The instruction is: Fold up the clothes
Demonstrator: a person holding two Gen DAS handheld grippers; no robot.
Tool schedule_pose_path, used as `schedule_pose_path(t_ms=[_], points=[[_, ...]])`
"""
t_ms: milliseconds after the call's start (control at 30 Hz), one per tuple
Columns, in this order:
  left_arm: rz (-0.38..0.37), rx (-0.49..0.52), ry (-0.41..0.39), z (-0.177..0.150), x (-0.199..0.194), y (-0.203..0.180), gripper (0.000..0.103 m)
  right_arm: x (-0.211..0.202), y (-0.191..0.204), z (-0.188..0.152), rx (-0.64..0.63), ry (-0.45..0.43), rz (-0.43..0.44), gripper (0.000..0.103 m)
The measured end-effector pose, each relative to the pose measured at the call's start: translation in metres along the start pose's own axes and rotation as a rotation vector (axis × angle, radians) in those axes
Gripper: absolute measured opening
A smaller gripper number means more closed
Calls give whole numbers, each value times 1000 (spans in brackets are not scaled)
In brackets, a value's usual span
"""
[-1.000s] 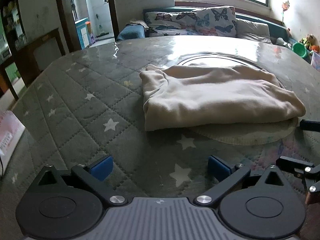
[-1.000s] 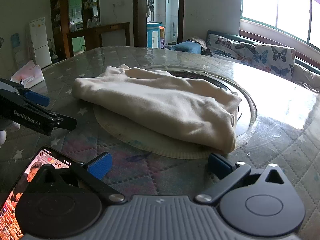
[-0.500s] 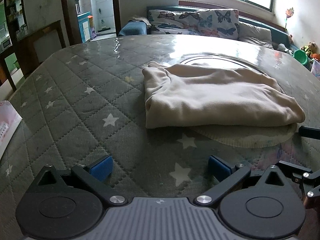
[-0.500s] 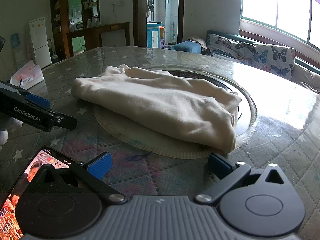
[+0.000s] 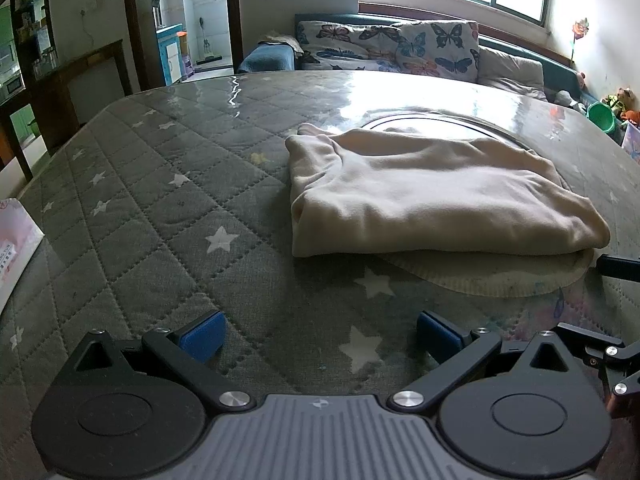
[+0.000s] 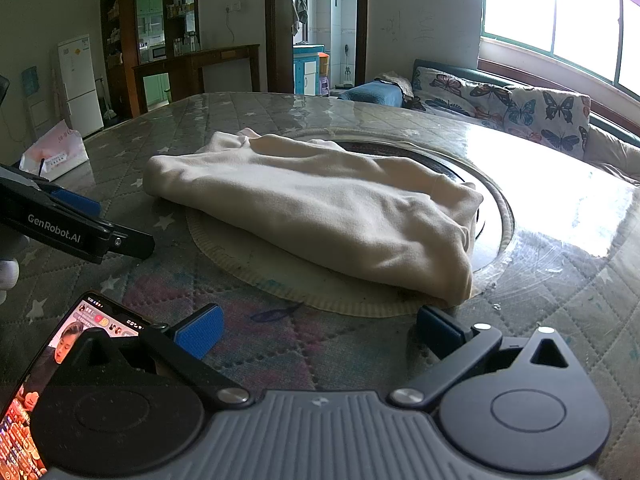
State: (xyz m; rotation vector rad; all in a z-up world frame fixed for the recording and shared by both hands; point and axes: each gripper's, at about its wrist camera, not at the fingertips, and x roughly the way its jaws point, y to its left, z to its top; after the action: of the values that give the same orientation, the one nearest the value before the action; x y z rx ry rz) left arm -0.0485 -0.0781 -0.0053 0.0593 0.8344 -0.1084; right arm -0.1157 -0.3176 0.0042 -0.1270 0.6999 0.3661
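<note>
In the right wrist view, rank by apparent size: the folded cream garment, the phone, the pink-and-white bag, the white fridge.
1. Folded cream garment, clearly largest.
2. Phone, partly hidden and enlarged by nearness.
3. Pink-and-white bag and white fridge look alike; the fridge is far off, so no ranking.

Daylight only, entering through the windows (image 6: 560,24) along the far wall; panes overexposed to white in the right wrist view, with detail lost. Strong specular glare on the glossy table cover (image 6: 560,200) below the windows; a smaller bright patch on the same cover (image 5: 420,92) in the left wrist view. Near side of table dimmer, muted grey-green cast. The folded cream garment (image 5: 420,192) is evenly lit, with a soft, narrow shadow under its near edge. Doorway rooms at left are darker. Fisheye distortion is strong: table rim and window frames bow, corners vignette to black. Focus acceptable mid-frame; slight softness toward the edges. The phone screen (image 6: 24,400) glows at lower left.
</note>
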Motion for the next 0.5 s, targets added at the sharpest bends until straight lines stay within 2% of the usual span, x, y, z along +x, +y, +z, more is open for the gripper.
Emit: schedule_pose_path(t_ms=[500], points=[[-4, 0, 8, 1, 0, 1, 103, 1, 0, 0, 3, 0, 1, 103]])
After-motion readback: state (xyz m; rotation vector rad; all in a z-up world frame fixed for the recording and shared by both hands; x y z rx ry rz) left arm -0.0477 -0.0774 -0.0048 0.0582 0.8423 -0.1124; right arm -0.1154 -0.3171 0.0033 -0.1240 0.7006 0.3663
